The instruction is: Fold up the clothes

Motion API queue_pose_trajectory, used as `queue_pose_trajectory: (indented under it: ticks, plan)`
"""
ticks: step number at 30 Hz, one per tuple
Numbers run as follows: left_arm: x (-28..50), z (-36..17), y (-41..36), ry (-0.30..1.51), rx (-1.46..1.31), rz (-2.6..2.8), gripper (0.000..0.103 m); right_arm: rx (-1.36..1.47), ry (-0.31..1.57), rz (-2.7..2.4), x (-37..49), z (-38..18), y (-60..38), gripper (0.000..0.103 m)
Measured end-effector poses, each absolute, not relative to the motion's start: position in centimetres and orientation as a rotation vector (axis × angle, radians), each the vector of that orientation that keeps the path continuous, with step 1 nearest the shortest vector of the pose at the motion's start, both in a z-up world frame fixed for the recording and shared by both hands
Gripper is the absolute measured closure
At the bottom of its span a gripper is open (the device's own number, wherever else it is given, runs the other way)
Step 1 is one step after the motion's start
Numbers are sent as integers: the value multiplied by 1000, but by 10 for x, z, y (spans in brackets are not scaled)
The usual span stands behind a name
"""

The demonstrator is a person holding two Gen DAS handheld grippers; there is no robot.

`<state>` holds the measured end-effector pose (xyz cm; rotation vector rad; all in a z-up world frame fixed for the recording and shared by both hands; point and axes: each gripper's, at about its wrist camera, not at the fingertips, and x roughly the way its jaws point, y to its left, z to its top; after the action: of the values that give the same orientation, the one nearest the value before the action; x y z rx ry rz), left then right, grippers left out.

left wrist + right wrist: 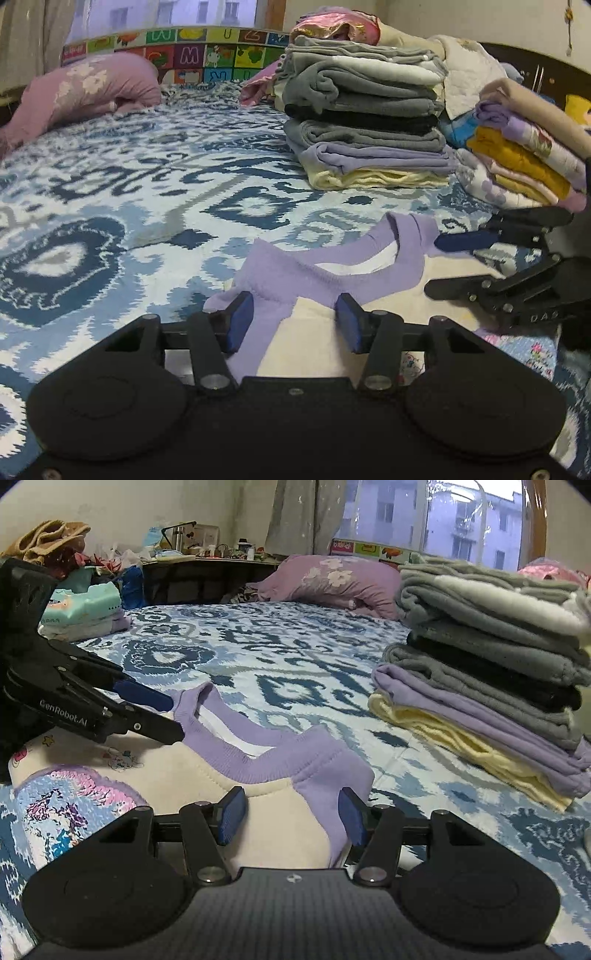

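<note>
A cream top (pixel 314 343) with lilac collar and shoulders (pixel 295 273) lies flat on the patterned bed. My left gripper (pixel 294 322) is open, its blue pads (pixel 240 321) either side of one lilac shoulder edge. My right gripper (pixel 291 818) is open too, with the other lilac shoulder (pixel 332 775) between its pads (pixel 352 819). The cream body (pixel 177 771) carries a sequin print (pixel 62 805). Each gripper shows in the other's view: the right gripper (pixel 432 266) and the left gripper (pixel 175 719), both at the collar with jaws apart.
A tall stack of folded grey, lilac and yellow clothes (pixel 369 110) (pixel 480 664) stands just beyond the top. A second, leaning stack (pixel 528 155) is beside it. A pink pillow (pixel 85 88) lies at the far side, and a cluttered desk (pixel 207 557) beyond the bed.
</note>
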<state>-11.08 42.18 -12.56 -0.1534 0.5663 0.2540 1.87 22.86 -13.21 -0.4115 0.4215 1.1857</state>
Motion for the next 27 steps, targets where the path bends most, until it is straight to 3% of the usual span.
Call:
queue_pose_trajectory:
  ticks: [3, 7, 18, 27]
  plan:
    - [-125, -113, 418, 508, -163, 315, 53, -370, 406, 1140, 15, -123, 215, 46]
    - [-150, -113, 421, 489, -353, 349, 53, -135, 585, 1097, 21, -117, 172, 37]
    - [-206, -122, 425, 454, -845, 394, 53, 315, 911, 1071, 34, -152, 142, 33]
    - [-171, -138, 435, 424, -936, 336, 53, 323, 908, 1082, 52, -157, 172, 38]
